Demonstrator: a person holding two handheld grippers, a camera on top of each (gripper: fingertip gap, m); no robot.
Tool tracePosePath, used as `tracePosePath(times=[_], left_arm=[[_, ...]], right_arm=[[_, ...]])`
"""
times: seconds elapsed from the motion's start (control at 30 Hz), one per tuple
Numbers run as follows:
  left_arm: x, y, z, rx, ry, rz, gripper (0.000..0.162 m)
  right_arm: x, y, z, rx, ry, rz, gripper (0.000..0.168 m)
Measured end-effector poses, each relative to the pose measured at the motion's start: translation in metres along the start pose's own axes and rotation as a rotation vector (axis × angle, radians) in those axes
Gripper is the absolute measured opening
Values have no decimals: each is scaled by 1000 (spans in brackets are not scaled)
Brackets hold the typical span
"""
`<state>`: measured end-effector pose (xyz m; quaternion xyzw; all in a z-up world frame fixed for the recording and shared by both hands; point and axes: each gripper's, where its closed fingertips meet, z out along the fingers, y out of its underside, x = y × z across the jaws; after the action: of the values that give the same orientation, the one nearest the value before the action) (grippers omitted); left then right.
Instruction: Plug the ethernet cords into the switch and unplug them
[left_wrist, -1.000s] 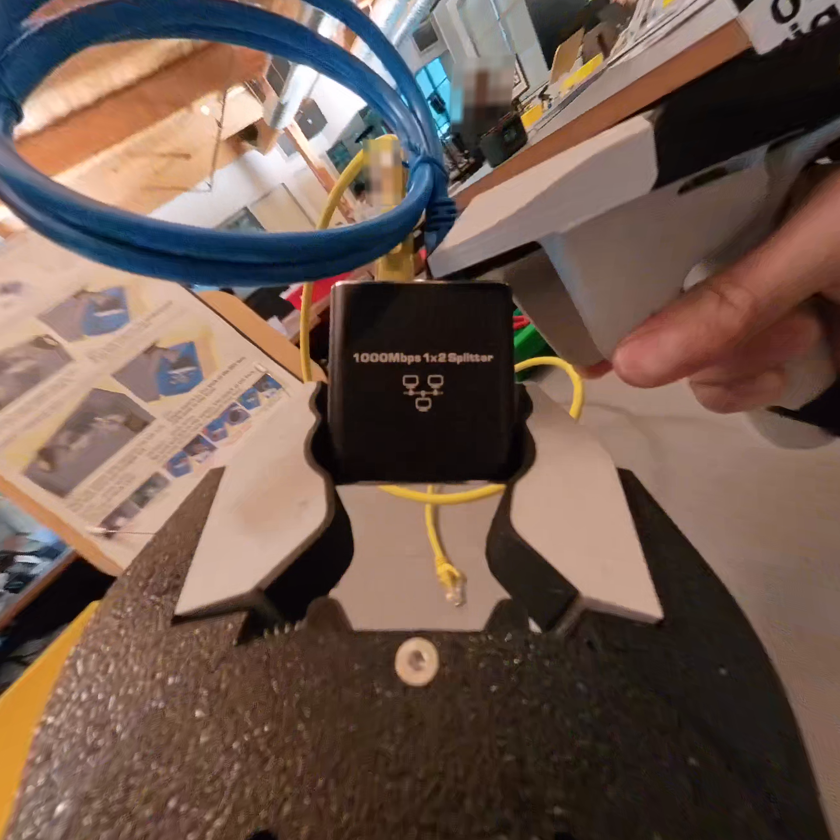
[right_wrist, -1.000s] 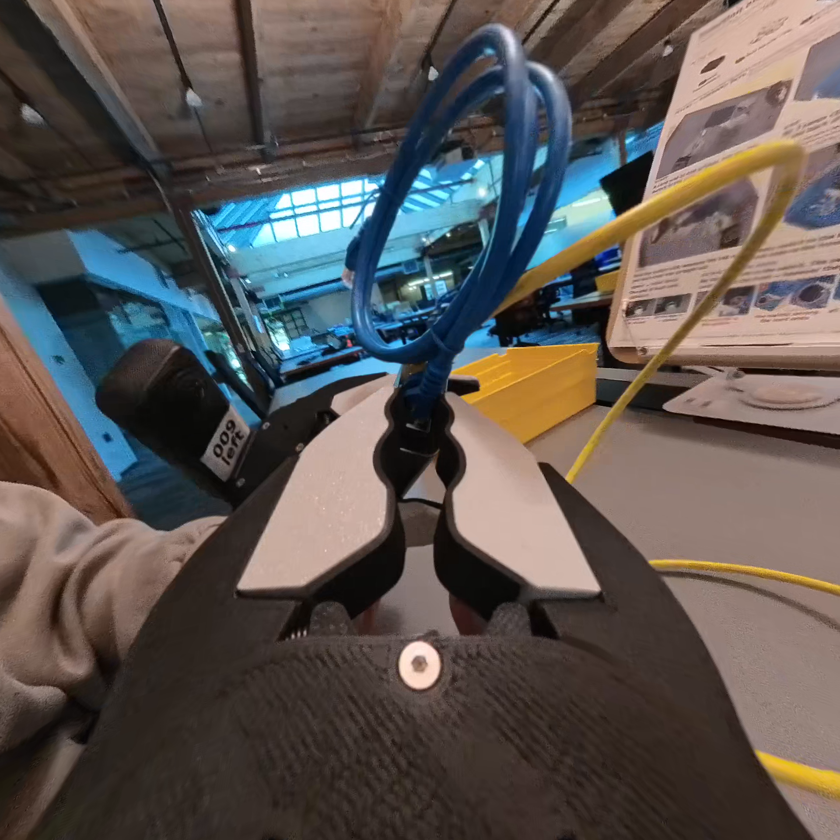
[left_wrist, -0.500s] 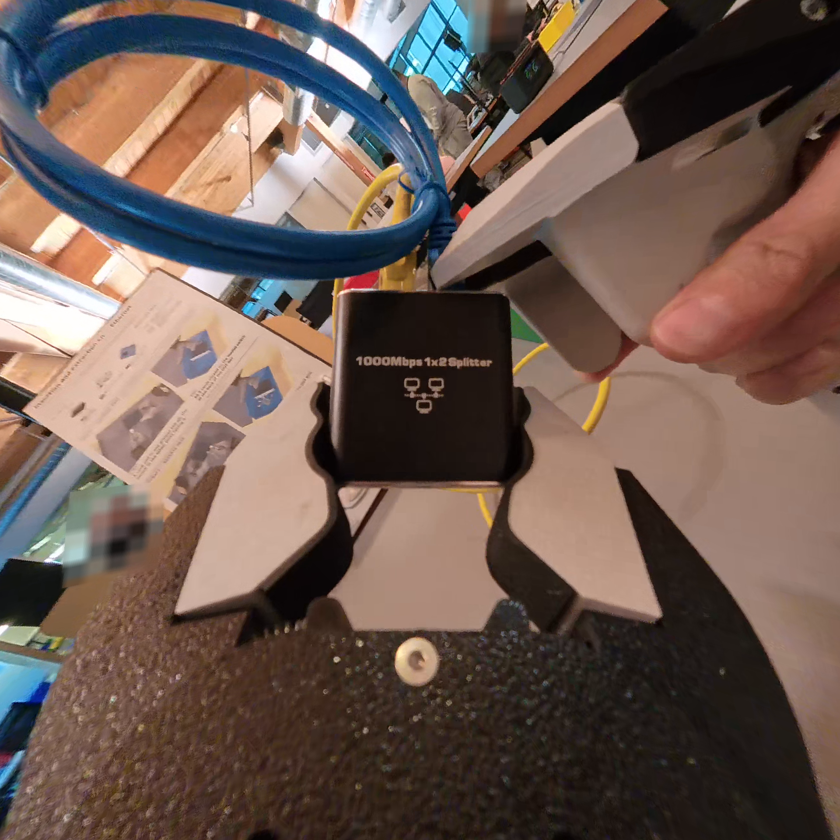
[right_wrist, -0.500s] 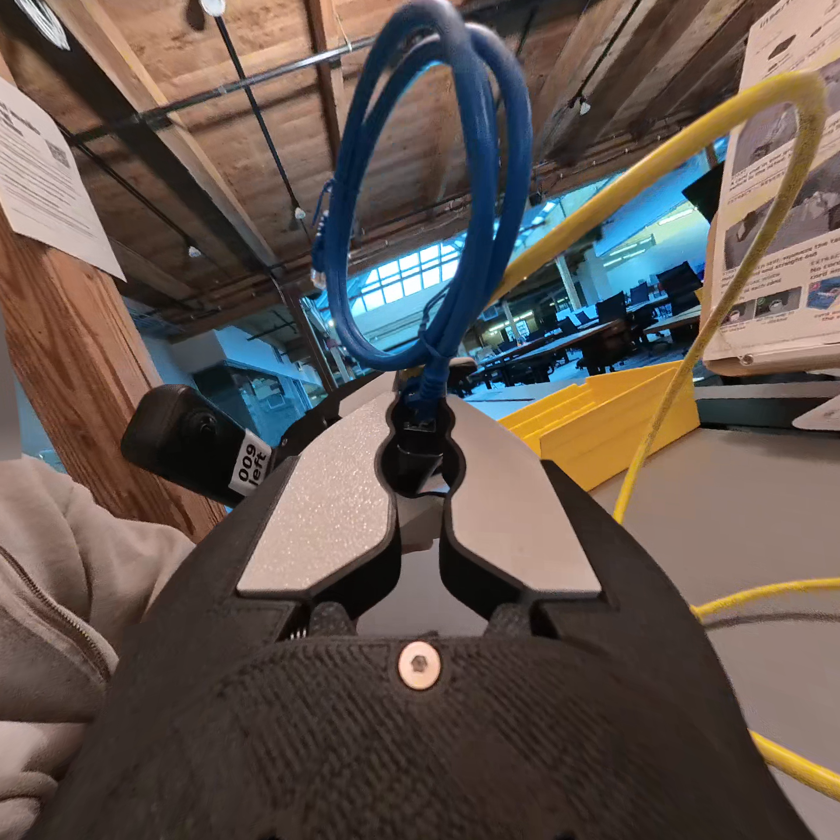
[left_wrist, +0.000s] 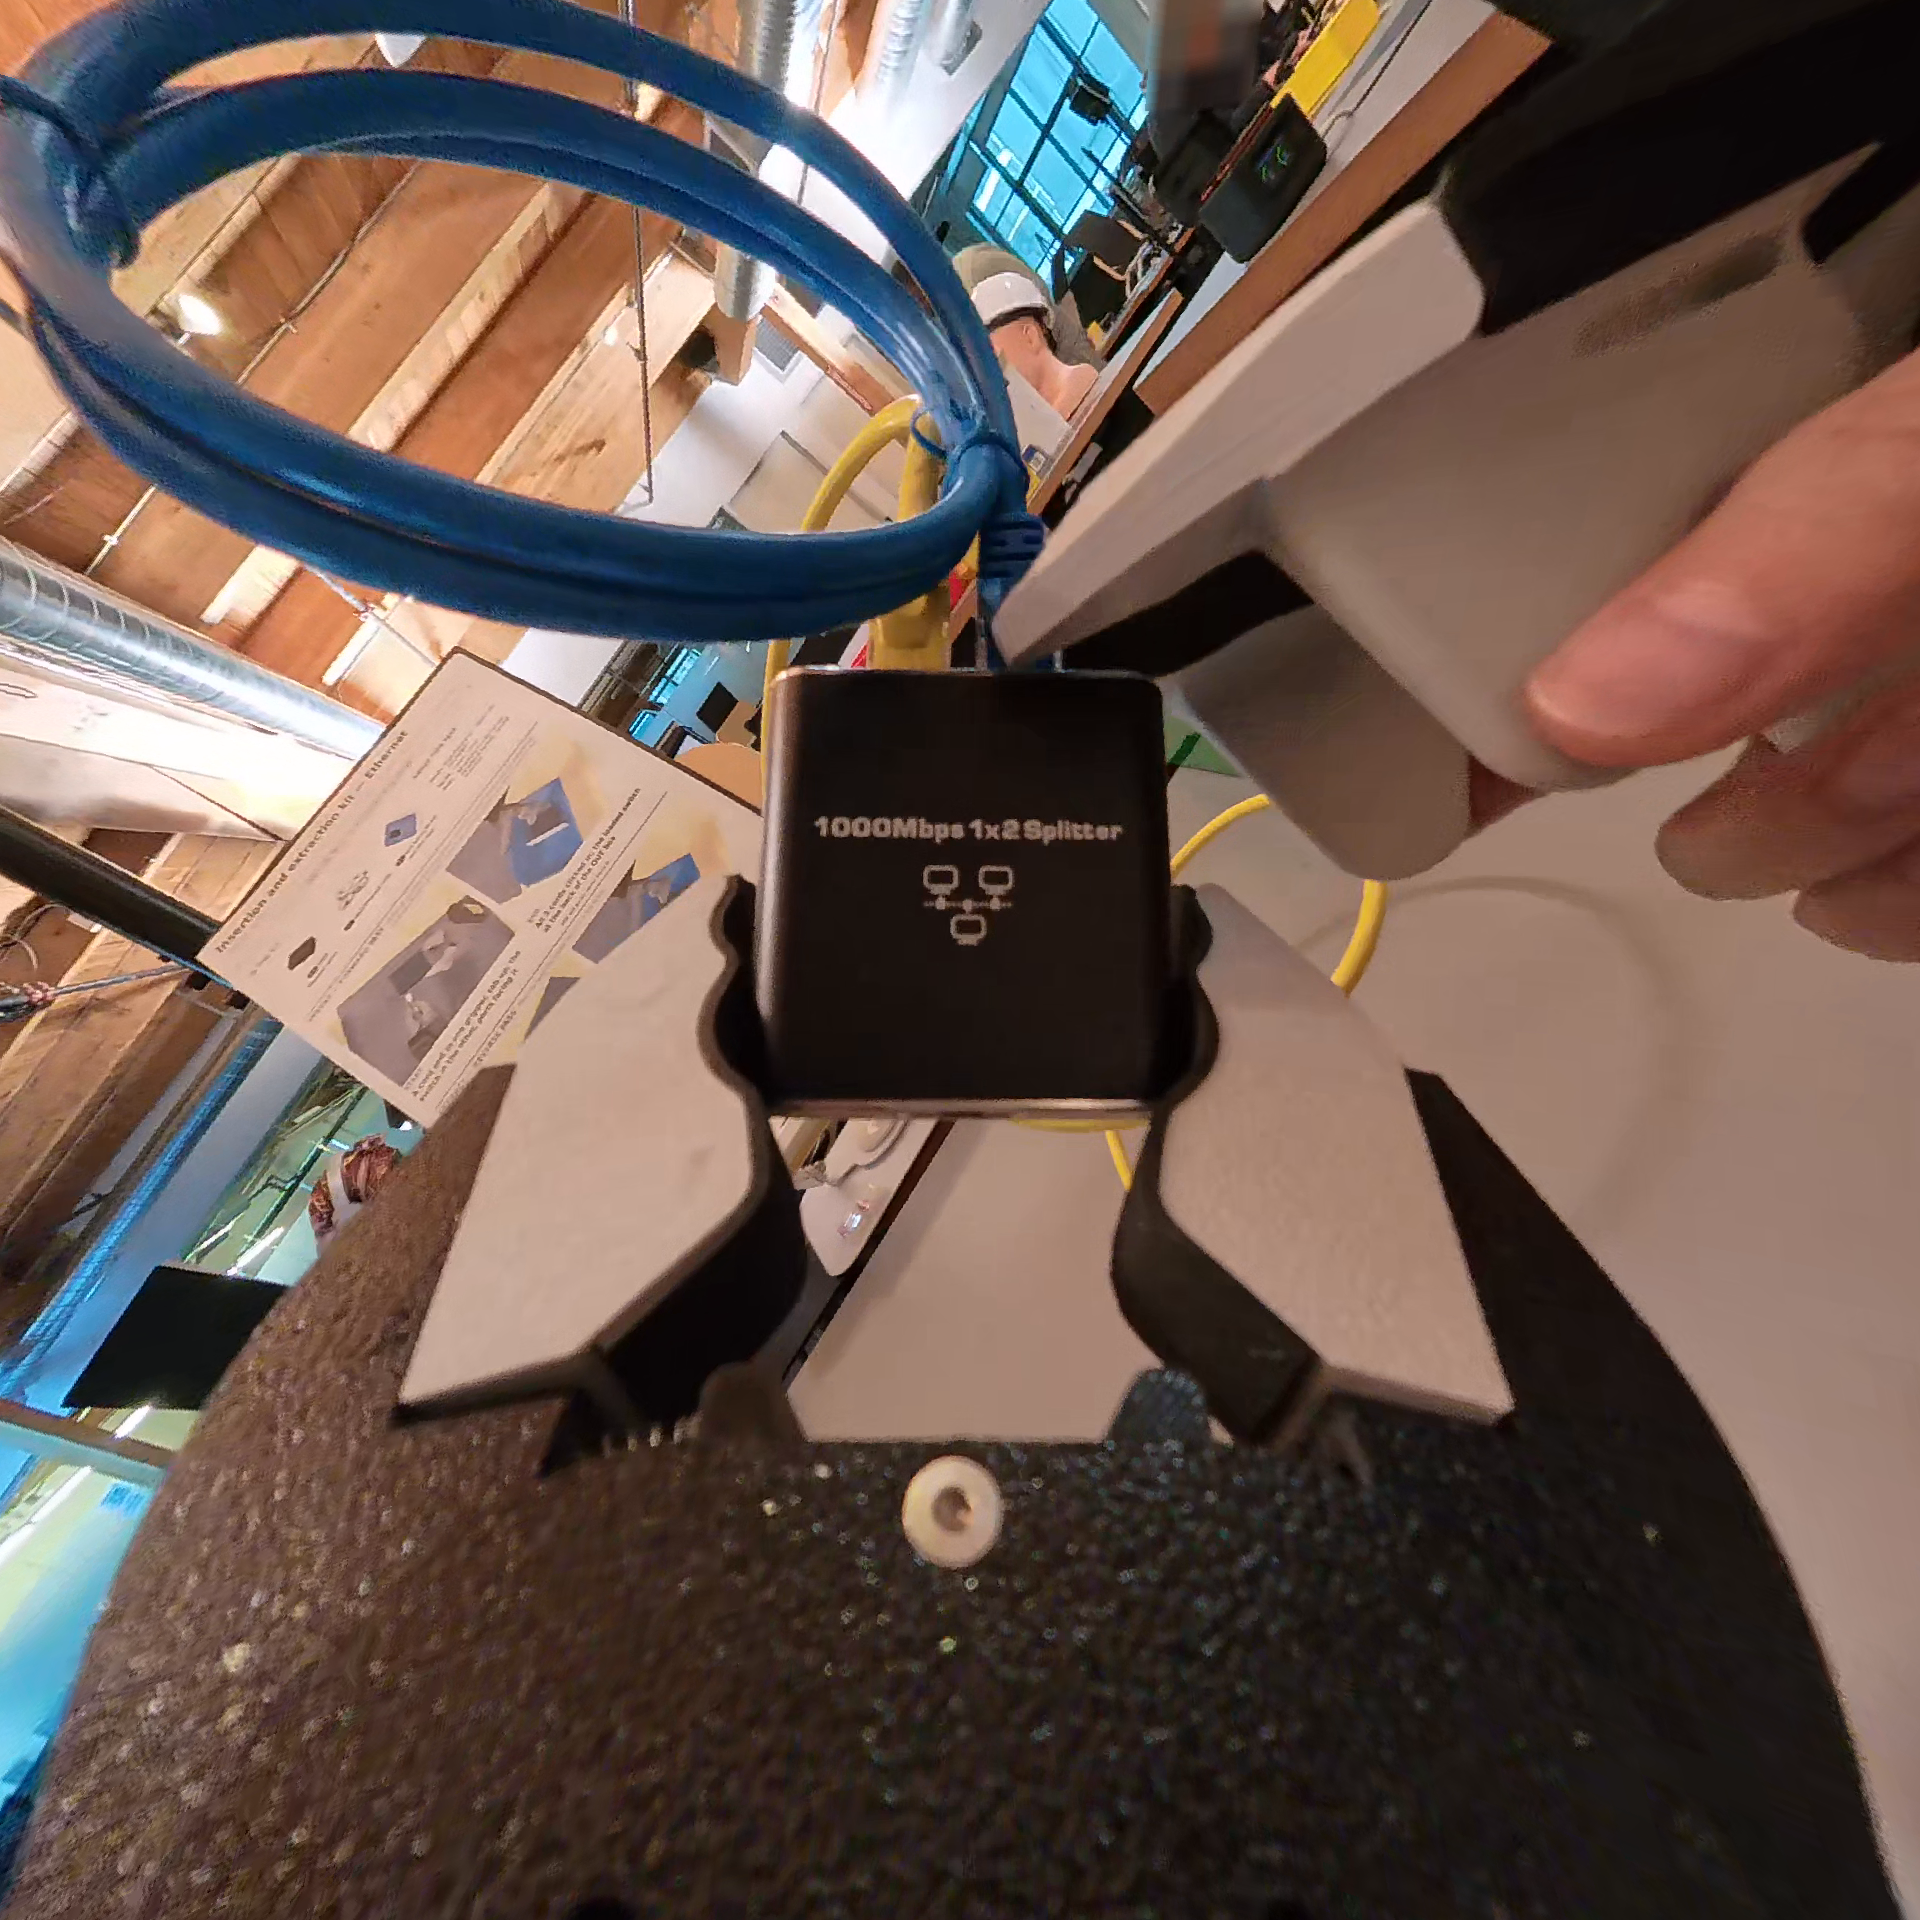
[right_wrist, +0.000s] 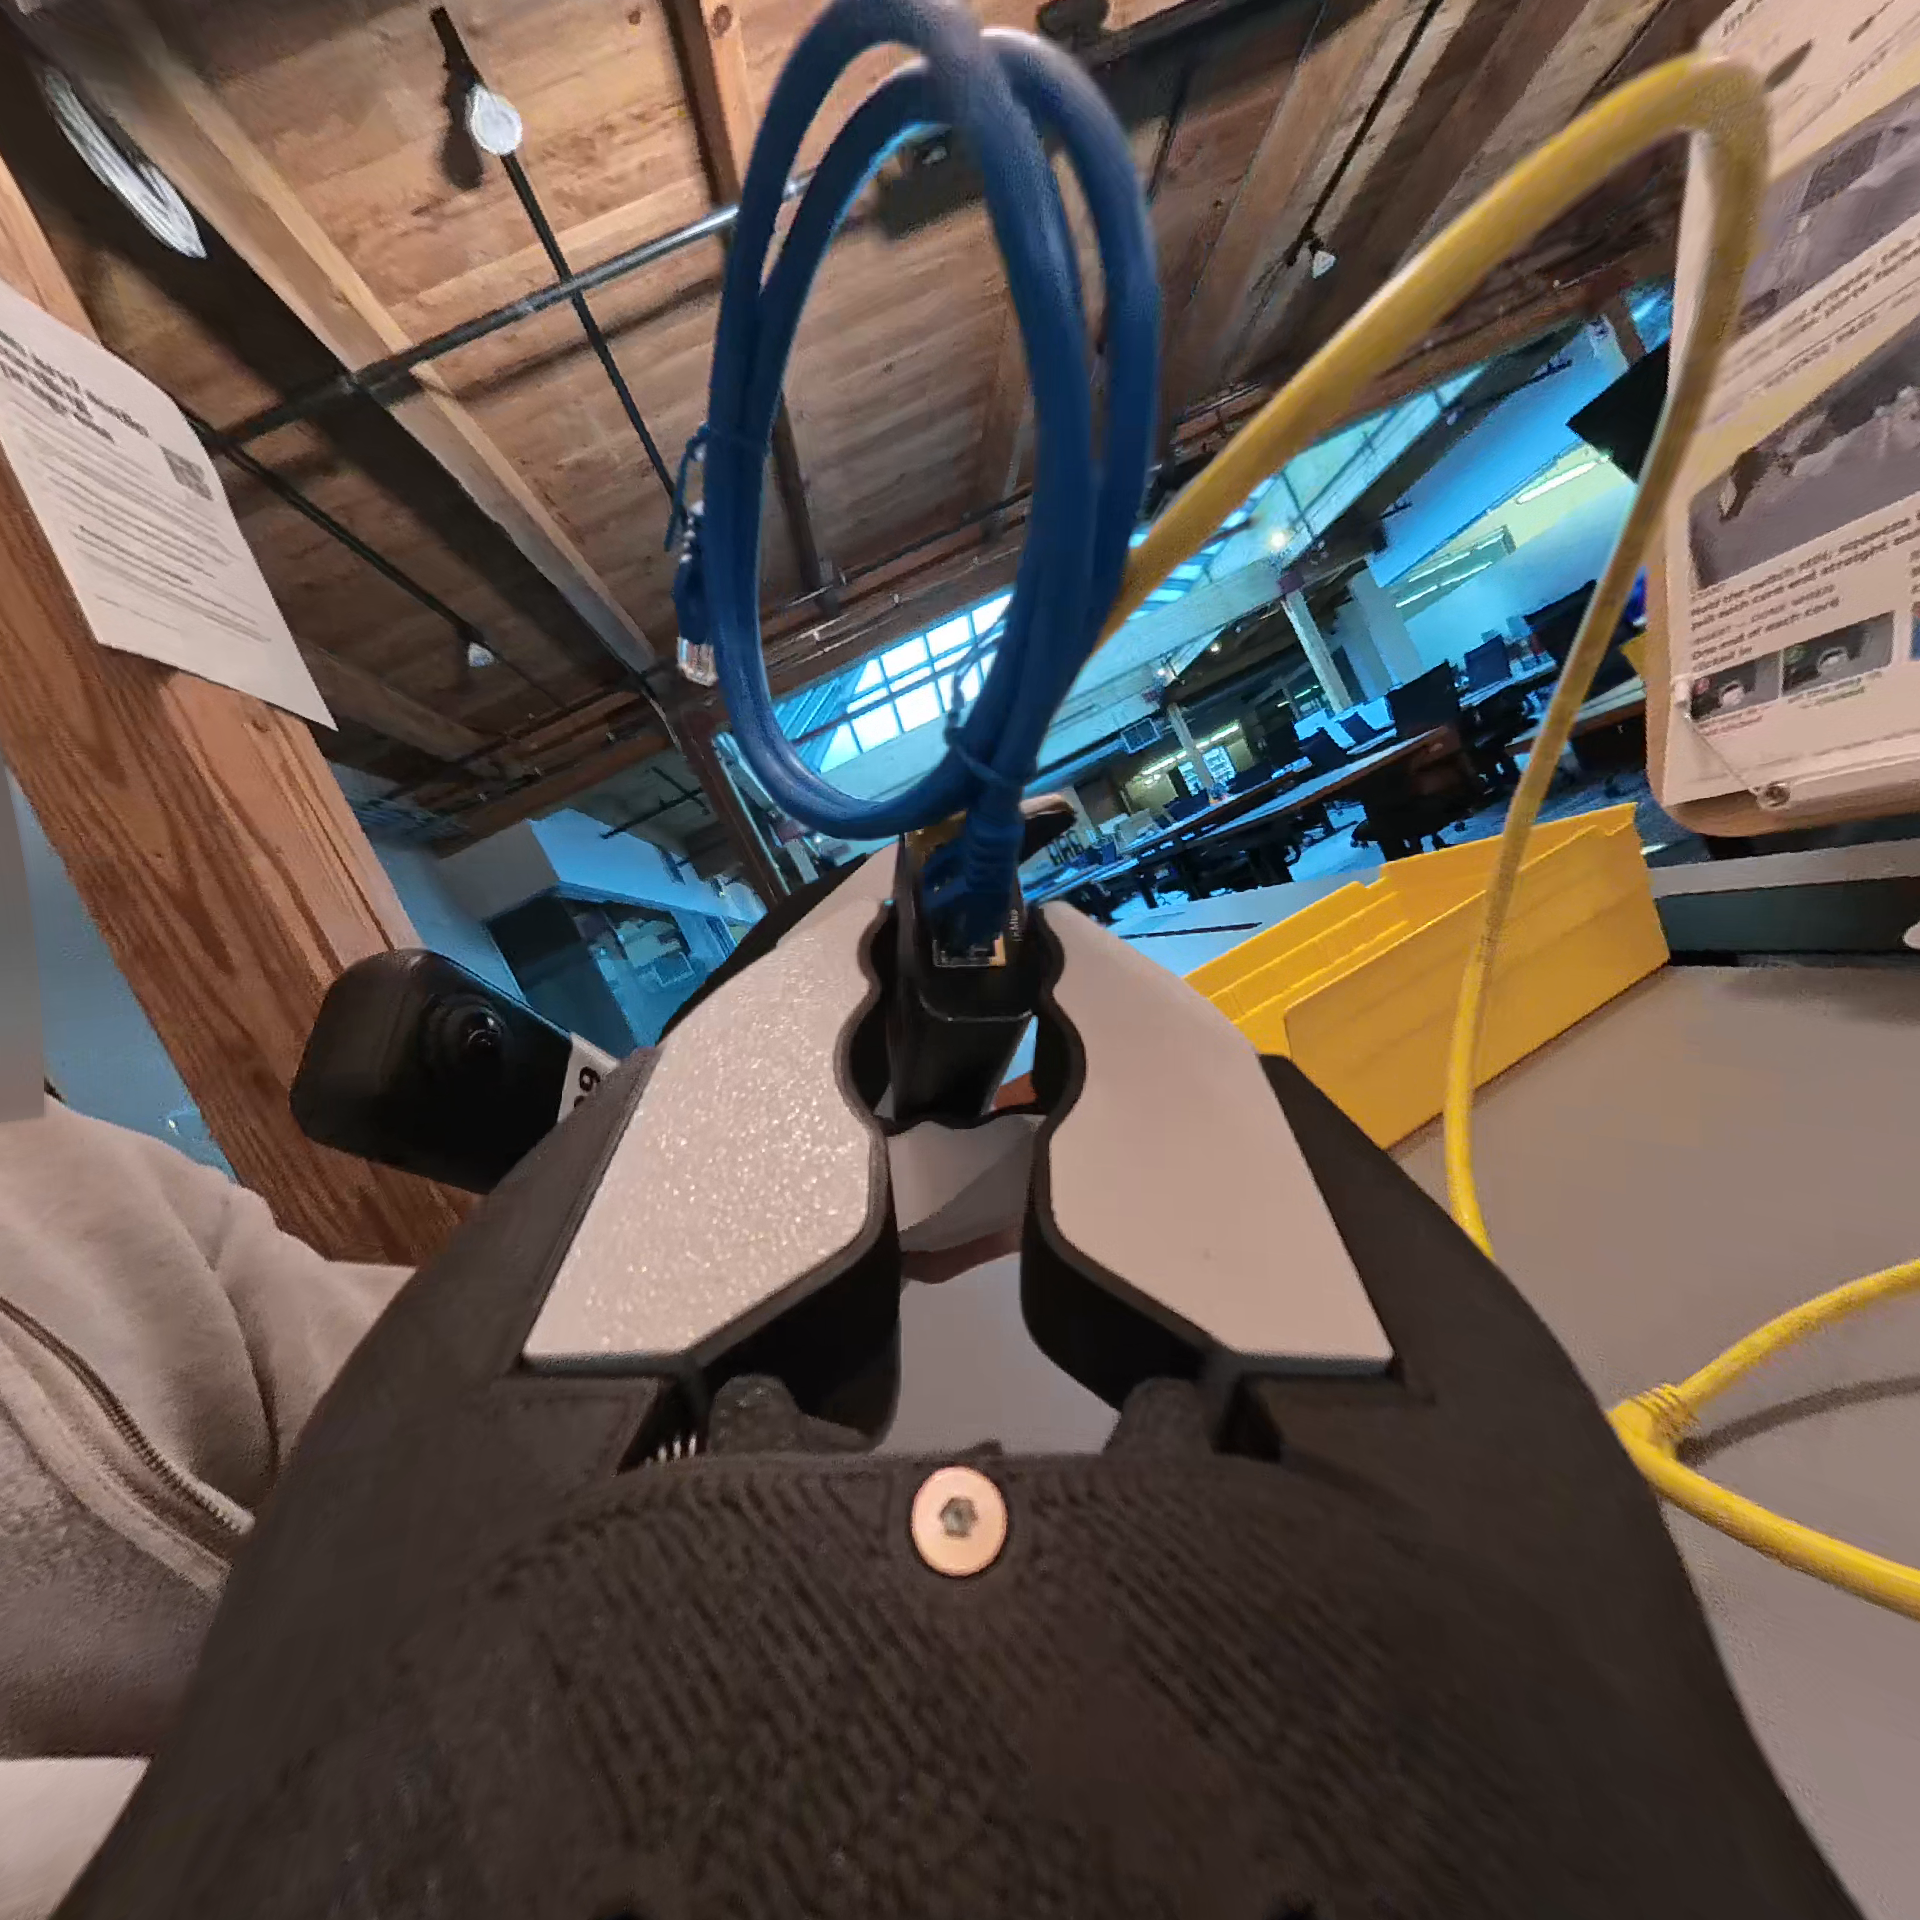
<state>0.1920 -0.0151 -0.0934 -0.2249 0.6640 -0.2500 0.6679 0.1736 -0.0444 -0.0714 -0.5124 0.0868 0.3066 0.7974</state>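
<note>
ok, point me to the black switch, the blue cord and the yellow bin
black switch (left_wrist: 961, 894): left wrist view, centre of its top face.
blue cord (right_wrist: 1081, 436): right wrist view, right side of the coiled loop.
yellow bin (right_wrist: 1455, 997): right wrist view, its near side wall.

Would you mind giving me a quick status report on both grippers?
Left gripper shut on black switch. Right gripper open around the blue cord's plug, seated in switch. Yellow cord loops alongside.
</note>
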Motion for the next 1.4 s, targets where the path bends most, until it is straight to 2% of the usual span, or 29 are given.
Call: tracePosePath(times=[0.03,0.57,0.93,1.17,1.27,1.4], left_arm=[[-1,1,-1,-1,-6,-2,75],[5,6,0,-36,8,-57,74],[38,4,9,1,174,-295,75],[68,26,26,48,280,-457,75],[80,35,41,53,320,-454,75],[92,40,60,64,359,-412,74]], right_arm=[[0,-1,-1,12,-6,8,17],[8,0,-2,64,59,41,15],[18,2,-23,135,194,71,14],[50,19,-37,88,285,146,15],[71,21,-45,72,366,157,18],[89,19,-59,104,394,196,15]])
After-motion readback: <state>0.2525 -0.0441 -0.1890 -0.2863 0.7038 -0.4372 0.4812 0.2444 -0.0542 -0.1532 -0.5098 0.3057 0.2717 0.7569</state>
